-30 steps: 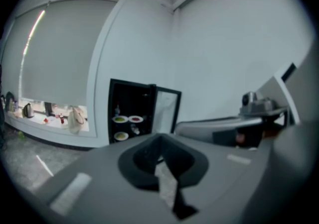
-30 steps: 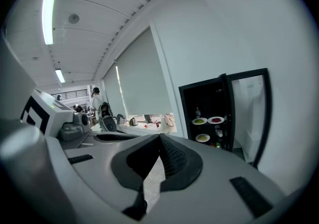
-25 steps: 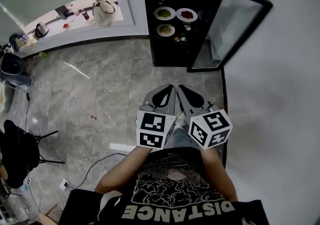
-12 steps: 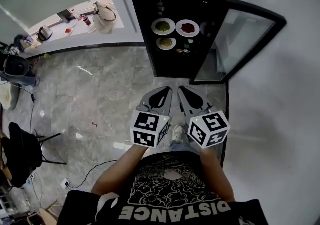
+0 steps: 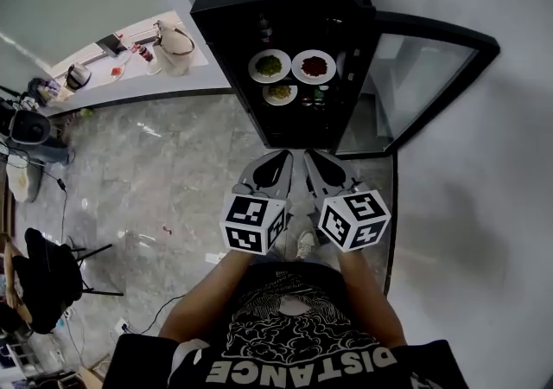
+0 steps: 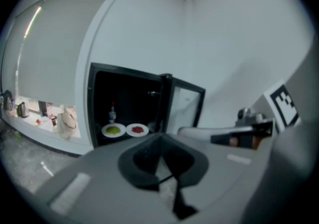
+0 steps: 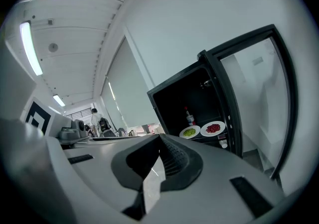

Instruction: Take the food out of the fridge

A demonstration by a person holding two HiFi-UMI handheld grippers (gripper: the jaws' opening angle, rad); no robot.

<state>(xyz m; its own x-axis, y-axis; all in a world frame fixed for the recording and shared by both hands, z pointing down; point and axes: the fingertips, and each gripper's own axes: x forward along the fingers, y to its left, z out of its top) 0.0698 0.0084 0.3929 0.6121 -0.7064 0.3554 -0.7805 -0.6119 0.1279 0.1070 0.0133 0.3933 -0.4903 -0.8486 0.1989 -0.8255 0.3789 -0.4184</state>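
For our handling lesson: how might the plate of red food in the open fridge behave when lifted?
The plate of red food looks stiff and shallow, so gripped at one edge it may tip. Its loose heap could slide off if tilted. Pushed sideways, it would probably bump the plate of green food close beside it.

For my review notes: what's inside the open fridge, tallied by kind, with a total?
Plates of food: 3 (green plate, red plate, lower plate)
Bottles: 1 (bottle)
Total: 4
The small items beside the lower plate are too small to identify and are not counted.
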